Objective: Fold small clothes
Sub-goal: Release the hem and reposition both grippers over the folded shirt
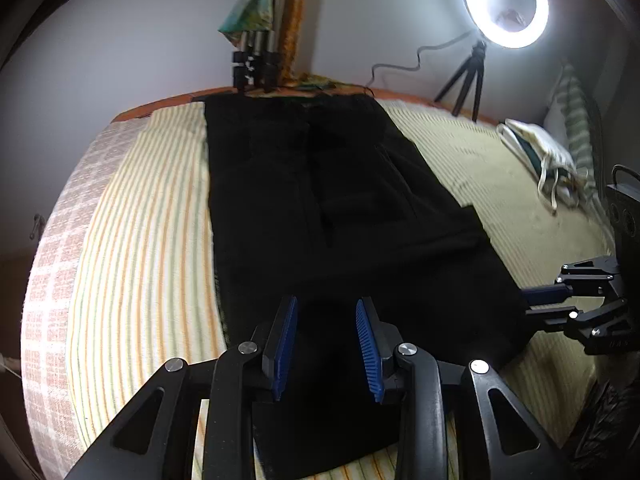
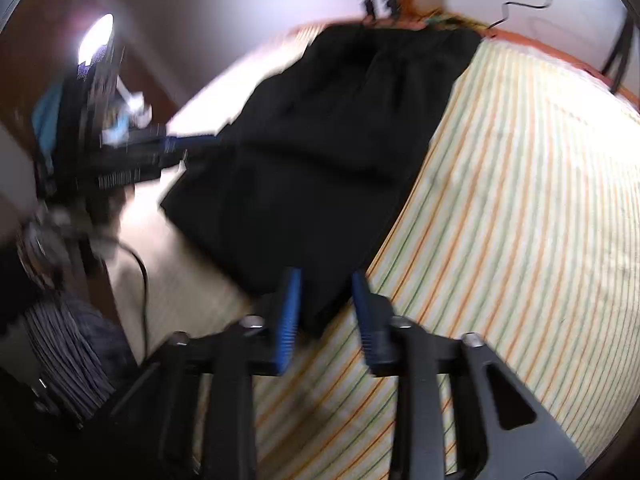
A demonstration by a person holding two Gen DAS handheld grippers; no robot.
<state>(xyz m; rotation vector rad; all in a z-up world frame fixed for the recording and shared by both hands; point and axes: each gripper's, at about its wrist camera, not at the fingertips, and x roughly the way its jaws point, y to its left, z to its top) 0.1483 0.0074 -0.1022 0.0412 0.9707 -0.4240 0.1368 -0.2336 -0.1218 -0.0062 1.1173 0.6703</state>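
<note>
Our left hand-held gripper (image 1: pixel 326 344) and right hand-held gripper (image 2: pixel 326 312) hang spread over the black trousers' (image 1: pixel 320 208) near end on the bed (image 1: pixel 132 240), ready to pinch its corners.

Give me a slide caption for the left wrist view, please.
Left hand-held gripper, jaws open over the near end of black trousers laid flat on a striped bedsheet, ring light glowing behind.

A home bedroom: striped bedsheet (image 1: pixel 132 216), pillow (image 1: pixel 572 120) by the wall, ring light (image 1: pixel 506 2) on tripod.
</note>
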